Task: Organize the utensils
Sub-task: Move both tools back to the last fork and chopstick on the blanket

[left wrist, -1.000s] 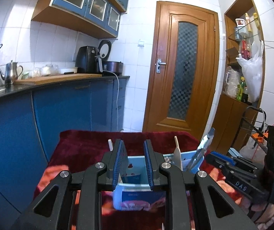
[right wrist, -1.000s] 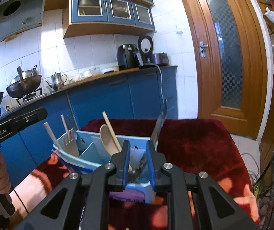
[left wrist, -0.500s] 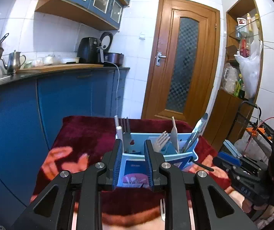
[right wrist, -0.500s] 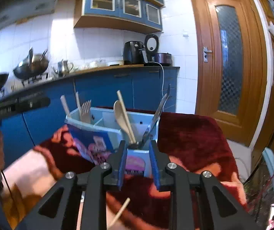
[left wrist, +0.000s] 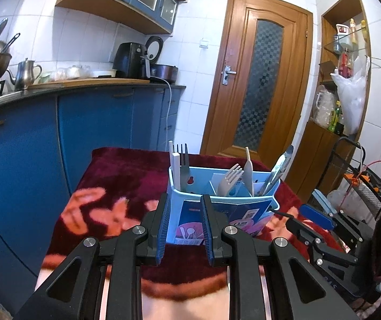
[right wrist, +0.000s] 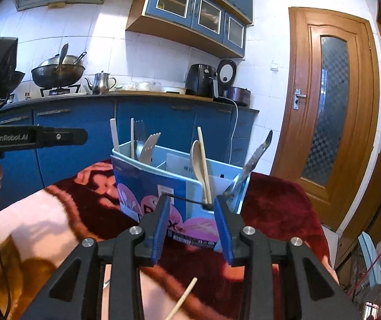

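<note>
Holder: light-blue plastic compartmented utensil caddy [right wrist: 179,184] is standing on dark-red floral cloth [left wrist: 126,176].
Contents: wooden spoon [right wrist: 199,165], steel tongs [right wrist: 251,160] at 2 o'clock, forks.
Left gripper [left wrist: 184,229]: narrowly parted, gripping nothing.
Right gripper [right wrist: 193,229]: has just been opening, empty.
Change: caddy is appearing farther off than before.

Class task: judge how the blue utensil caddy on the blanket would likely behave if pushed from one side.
The blue utensil caddy looks like light plastic, so it probably shifts easily. Its tall utensils may make it tip. The plush blanket could snag its base rather than let it slide.
</note>
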The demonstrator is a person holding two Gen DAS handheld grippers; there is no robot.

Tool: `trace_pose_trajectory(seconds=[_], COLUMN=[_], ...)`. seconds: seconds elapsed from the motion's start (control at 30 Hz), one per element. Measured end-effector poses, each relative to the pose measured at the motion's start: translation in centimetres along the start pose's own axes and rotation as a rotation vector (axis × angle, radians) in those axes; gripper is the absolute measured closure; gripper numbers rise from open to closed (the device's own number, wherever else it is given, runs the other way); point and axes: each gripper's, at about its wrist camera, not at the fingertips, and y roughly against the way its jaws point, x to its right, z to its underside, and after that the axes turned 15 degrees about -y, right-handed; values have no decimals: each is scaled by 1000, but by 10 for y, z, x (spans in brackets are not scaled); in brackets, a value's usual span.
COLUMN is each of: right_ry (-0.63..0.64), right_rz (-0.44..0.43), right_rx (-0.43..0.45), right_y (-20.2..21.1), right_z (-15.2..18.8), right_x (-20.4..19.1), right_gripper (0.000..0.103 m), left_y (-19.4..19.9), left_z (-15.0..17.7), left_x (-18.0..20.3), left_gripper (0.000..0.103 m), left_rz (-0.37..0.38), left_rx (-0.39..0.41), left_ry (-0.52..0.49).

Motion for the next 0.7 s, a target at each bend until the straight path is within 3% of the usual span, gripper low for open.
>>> trace_pose_trajectory(seconds=[0.1, 0.2, 0.27, 0.6, 0.7], right_ry=[-6, -39, -84, -246, -263], right_rz=[13, 19, 17, 26, 32], right_rx=[13, 5, -3, -111, -153], right_y=[-4, -13, -20, -22, -17], right_z=[-4, -12, -18, -22, -20], right_x=[2, 8, 16, 40, 41], right_gripper=[76, 94, 97, 96, 89], left_y=[-1, -4, -5, -10, -14], left_z=[2, 3, 5, 9, 12], left_x=[-2, -3, -3, 4, 9], left_gripper=[80, 80, 80, 80, 80], left_rz=[0, 3, 7, 28, 50], left_rx=[-2, -10, -14, -53, -79], left_ry=[6, 12, 14, -12, -10])
